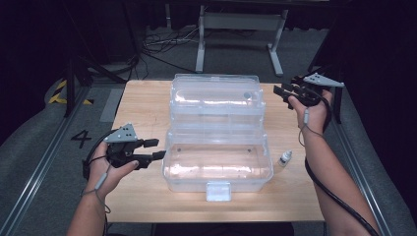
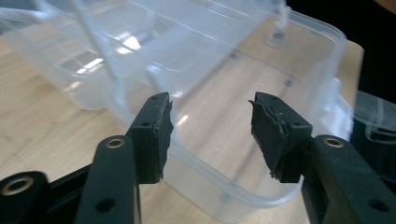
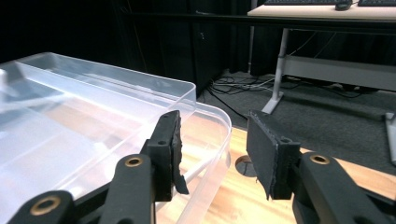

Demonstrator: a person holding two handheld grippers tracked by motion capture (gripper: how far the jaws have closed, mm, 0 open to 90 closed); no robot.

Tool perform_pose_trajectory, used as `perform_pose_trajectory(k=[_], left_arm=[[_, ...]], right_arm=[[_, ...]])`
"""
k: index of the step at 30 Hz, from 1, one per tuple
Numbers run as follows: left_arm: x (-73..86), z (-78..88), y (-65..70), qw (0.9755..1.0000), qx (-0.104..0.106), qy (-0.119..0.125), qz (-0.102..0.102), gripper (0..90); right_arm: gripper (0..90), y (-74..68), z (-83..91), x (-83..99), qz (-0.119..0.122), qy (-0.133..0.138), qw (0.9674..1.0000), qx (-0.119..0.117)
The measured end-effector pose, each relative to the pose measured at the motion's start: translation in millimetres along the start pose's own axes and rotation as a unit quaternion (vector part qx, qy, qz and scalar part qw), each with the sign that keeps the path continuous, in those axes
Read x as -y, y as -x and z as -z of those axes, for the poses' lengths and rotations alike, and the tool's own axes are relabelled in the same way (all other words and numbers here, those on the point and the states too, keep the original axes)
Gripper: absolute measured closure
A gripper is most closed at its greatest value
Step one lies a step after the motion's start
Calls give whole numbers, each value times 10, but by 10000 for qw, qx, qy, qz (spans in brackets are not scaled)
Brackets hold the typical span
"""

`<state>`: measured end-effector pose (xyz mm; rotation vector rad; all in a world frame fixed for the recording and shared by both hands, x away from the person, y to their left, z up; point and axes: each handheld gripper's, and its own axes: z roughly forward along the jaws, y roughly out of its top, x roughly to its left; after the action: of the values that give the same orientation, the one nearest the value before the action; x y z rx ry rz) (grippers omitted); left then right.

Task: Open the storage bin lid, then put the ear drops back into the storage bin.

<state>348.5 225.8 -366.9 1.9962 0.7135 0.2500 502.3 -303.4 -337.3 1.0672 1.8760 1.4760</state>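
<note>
Presently both tongs stand agape and grip nothing. Left tongs (image 1: 153, 149) hover at the near left corner of the box (image 1: 218, 167), their jaws pointing at its left wall; in the left gripper view the tongs (image 2: 210, 135) frame that clear wall and rim. Right tongs (image 1: 282, 92) hang by the far right side of the lid (image 1: 215, 98), which lies thrown back behind the box. Both rest mid-bench (image 1: 142, 110). A small bottle (image 1: 284, 158) stands just right of the box, apart from it.
</note>
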Motion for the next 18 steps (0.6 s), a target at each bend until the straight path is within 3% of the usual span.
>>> perform_pose_trajectory(k=[1,4,10,18], left_arm=[[-1,9,-38,9999,-90,62,118,456],[2,8,-87,9995,-201,40,221,449],[40,-3,-187,9980,-471,10,427,433],[78,15,-221,9970,-552,4,545,422]], right_arm=[[549,-1,150,-15,-56,44,10000,-49],[546,-10,324,-22,-48,86,9999,-82],[537,-37,551,-11,51,14,9999,-133],[532,-83,804,-1,124,-24,9995,-297]])
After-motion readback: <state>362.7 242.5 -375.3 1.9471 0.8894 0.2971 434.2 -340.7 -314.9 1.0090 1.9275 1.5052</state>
